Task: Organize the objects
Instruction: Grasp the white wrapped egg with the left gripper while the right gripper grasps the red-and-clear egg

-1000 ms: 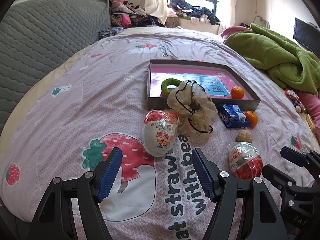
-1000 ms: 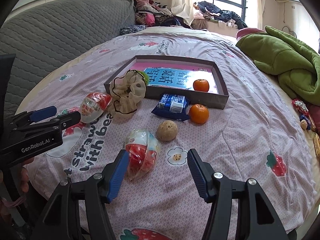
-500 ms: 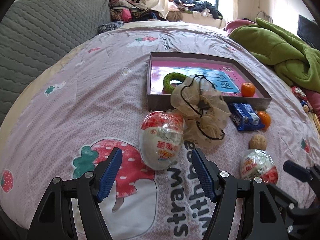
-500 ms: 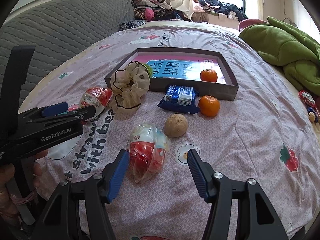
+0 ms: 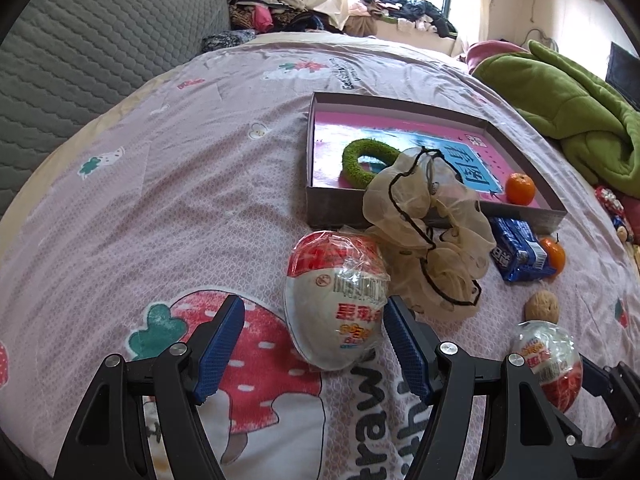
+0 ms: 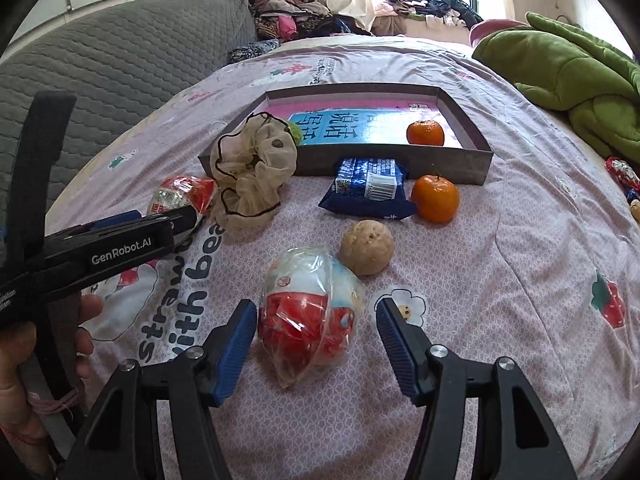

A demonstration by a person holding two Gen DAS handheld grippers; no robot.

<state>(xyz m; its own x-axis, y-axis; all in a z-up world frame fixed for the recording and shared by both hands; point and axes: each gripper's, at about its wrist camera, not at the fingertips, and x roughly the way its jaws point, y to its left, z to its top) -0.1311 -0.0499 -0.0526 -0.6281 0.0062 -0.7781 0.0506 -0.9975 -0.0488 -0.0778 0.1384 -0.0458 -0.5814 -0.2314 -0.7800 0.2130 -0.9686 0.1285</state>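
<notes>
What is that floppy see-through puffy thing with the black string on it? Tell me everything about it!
It looks like a big scrunchie made of thin, sheer beige fabric, gathered into ruffles with a thin black edge running along the folds. It lies crumpled on the bedspread, slumped against the front wall of the shallow box and rising above its rim, hiding part of the green ring inside. The wrapped egg toy sits right beside it, near the left claw.

The left gripper (image 5: 314, 340) is held low and level with its blue-padded fingers (image 5: 219, 344) spread wide apart. The right gripper (image 6: 316, 346) is likewise held low, its jaws parted widely. The left hand (image 6: 36, 360) is wrapped around its handle.
</notes>
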